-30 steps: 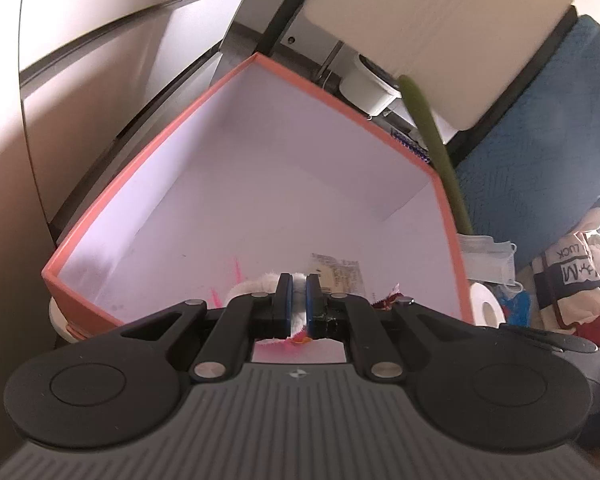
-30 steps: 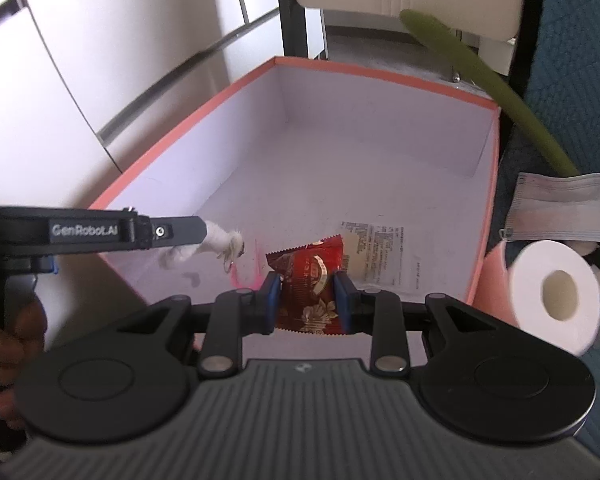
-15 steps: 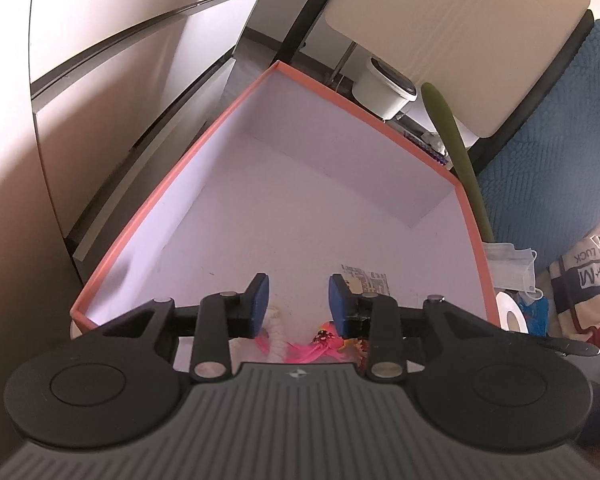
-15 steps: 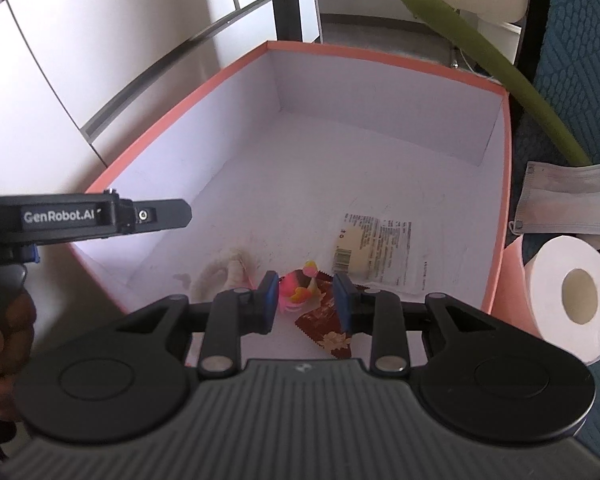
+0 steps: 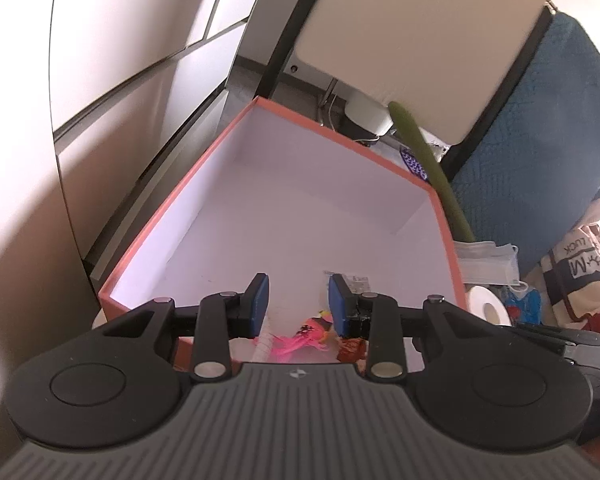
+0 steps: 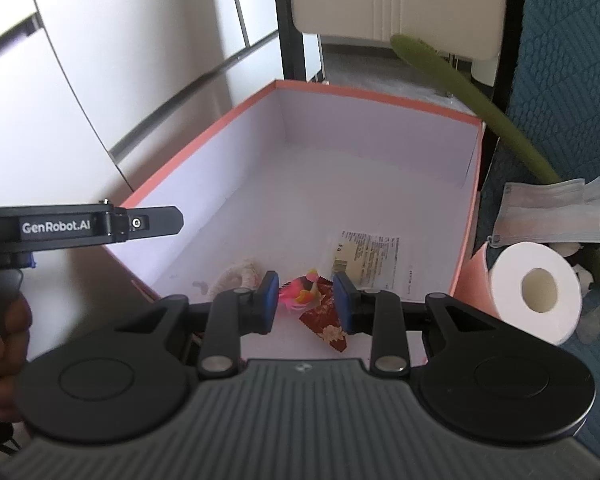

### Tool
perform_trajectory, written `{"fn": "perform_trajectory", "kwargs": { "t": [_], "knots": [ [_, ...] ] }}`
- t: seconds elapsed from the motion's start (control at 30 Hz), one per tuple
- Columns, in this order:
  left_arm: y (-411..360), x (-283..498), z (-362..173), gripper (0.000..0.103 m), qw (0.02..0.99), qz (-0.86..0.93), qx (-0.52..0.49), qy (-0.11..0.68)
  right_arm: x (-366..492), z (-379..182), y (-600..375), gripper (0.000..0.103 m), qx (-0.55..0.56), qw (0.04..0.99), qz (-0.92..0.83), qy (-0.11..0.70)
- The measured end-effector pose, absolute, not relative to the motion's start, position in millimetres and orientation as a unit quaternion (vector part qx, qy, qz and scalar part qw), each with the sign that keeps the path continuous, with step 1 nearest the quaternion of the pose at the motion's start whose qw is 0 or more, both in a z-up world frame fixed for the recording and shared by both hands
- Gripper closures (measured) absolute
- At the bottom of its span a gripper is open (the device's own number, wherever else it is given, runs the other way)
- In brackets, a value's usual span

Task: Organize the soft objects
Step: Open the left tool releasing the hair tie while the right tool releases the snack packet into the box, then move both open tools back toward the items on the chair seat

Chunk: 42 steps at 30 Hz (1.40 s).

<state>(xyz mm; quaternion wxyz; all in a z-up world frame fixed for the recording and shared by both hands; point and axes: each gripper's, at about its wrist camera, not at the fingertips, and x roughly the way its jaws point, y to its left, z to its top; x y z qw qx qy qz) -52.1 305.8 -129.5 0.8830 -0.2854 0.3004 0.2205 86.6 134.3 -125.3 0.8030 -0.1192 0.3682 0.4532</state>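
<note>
An orange-rimmed box [image 6: 204, 137] with a white inside stands open in both views. On its near floor lie a pink-and-white fringed soft toy [image 6: 300, 296] with a white cord loop [image 6: 236, 276], and a red snack packet [image 6: 328, 322]. My right gripper [image 6: 306, 300] hovers open above them; its pads touch nothing. My left gripper [image 5: 298, 300] is open too, over the box's near edge, with the pink toy [image 5: 300, 334] and red packet [image 5: 352, 350] below it. Its fingers [image 6: 156, 223] show side-on at the left of the right wrist view.
A printed paper slip [image 6: 370, 256] lies on the box floor. Right of the box sit a toilet roll [image 6: 536, 292], face masks [image 6: 556, 212], a long green plush stem [image 6: 480, 104] and a blue quilted cushion [image 6: 572, 80]. A hand [image 6: 0, 340] grips the left handle. Cabinet panels stand left.
The left gripper opened and let go of the pink-and-white toy, which now lies on the box floor. Both grippers rose and drew back; the red packet lies below the right pads.
</note>
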Motion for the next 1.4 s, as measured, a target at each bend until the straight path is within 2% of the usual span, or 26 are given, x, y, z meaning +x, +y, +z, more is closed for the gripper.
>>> {"fn": "perform_trajectory", "kwargs": {
  "t": [0.7, 1.4],
  "knots": [
    [215.4, -74.7, -87.0, 0.065, 0.907, 0.183, -0.255, 0.282, 58.0, -96.0, 44.0, 0.069, -0.103, 0.836, 0.422, 0.334],
    [130.0, -50.1, -92.3, 0.065, 0.914, 0.117, -0.243, 0.304, 56.7, -108.0, -44.3, 0.069, -0.065, 0.865, 0.357, 0.346]
  ]
}}
